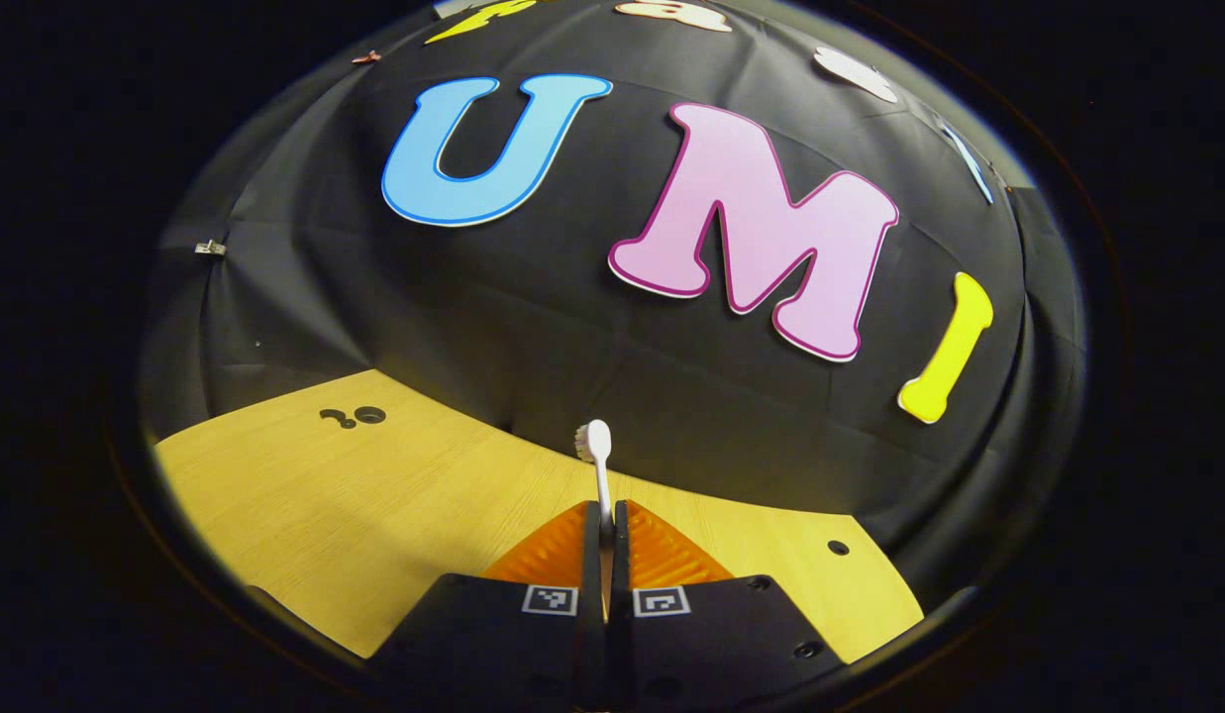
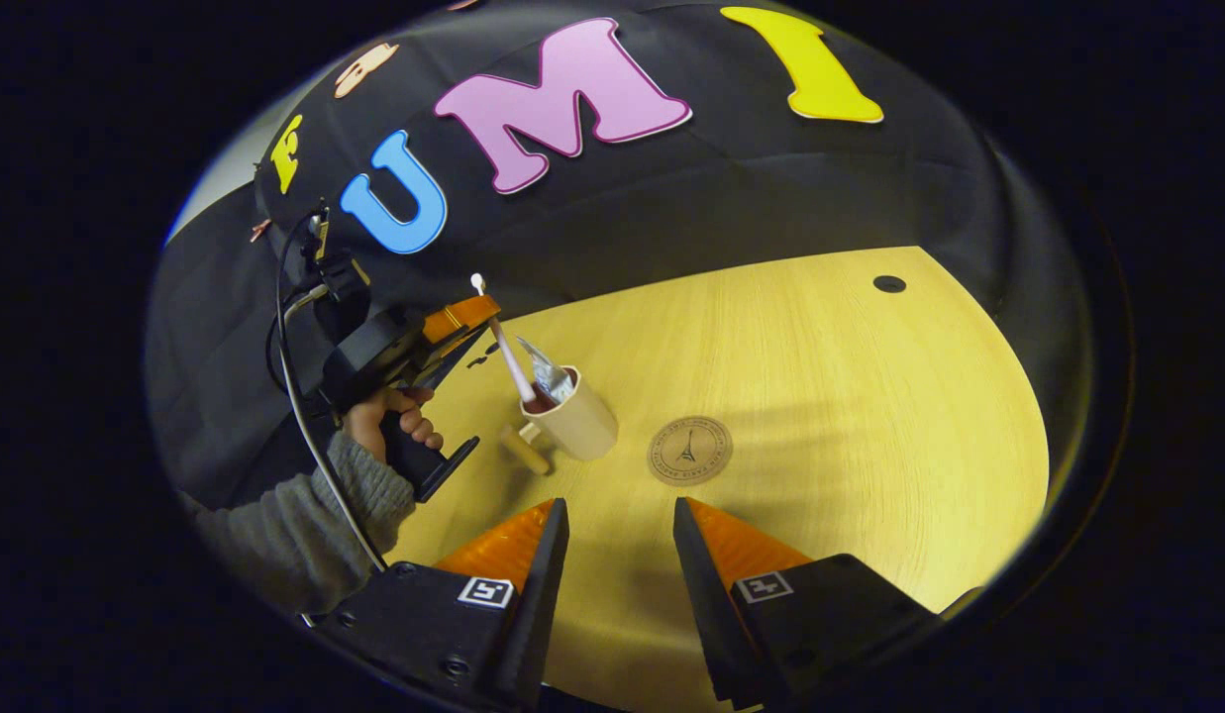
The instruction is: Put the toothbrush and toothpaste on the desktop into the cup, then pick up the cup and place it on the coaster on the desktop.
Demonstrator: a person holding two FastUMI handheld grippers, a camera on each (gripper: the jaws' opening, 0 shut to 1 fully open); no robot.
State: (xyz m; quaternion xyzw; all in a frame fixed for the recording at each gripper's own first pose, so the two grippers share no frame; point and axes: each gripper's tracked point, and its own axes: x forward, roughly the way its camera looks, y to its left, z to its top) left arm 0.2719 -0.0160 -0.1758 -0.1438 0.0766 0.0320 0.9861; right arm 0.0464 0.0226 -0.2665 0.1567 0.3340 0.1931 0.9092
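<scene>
In the left gripper view my left gripper (image 1: 606, 517) is shut on a toothbrush (image 1: 599, 446), whose white head sticks up beyond the fingertips. The right gripper view shows that same left gripper (image 2: 481, 315) holding the toothbrush (image 2: 506, 354) tilted, its lower end inside a beige cup (image 2: 579, 424). A silver toothpaste tube (image 2: 550, 373) stands in the cup too. The cup has a wooden handle (image 2: 525, 451) on its left. A round wooden coaster (image 2: 689, 450) lies just right of the cup. My right gripper (image 2: 620, 507) hangs open above the table, nearer than the cup and coaster.
The yellow wooden table (image 2: 850, 396) runs back to the black cloth wall. A small hole (image 2: 888, 284) sits at its far right. A hand (image 2: 394, 416) in a grey sleeve (image 2: 305, 535) holds the left gripper, with a cable (image 2: 295, 386) trailing from it.
</scene>
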